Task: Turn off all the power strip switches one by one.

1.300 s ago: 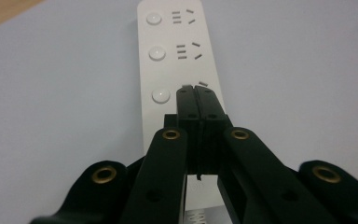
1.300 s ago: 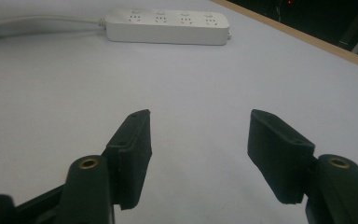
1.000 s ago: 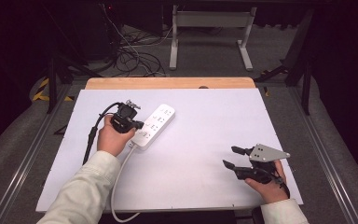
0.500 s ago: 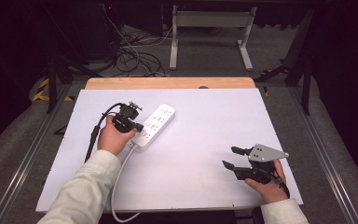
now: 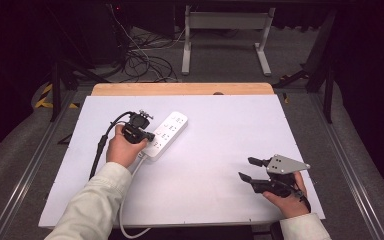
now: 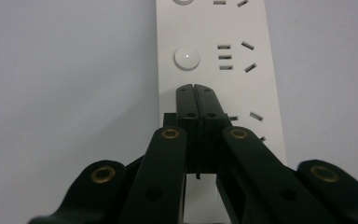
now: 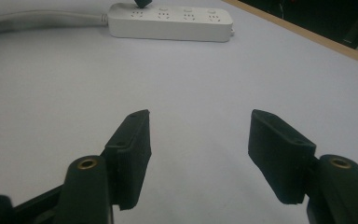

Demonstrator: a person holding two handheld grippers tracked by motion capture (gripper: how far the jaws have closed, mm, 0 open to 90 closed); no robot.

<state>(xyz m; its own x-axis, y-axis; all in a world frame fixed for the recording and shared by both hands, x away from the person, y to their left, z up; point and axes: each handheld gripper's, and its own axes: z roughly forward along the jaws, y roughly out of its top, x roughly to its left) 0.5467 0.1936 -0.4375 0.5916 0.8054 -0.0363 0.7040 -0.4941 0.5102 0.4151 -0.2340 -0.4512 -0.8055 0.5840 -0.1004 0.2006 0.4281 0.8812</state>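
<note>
Nothing is shifting since the earlier frame.
Left gripper (image 6: 196,88) fingers, clenched empty, are pressing the power strip (image 6: 223,70); right gripper (image 7: 198,149) is idling, released.

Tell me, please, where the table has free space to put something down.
The wide patch between the power strip and the right tool is bare, as is the far right corner. It is crowded at the left, where the left tool is over the strip and its cord.
</note>
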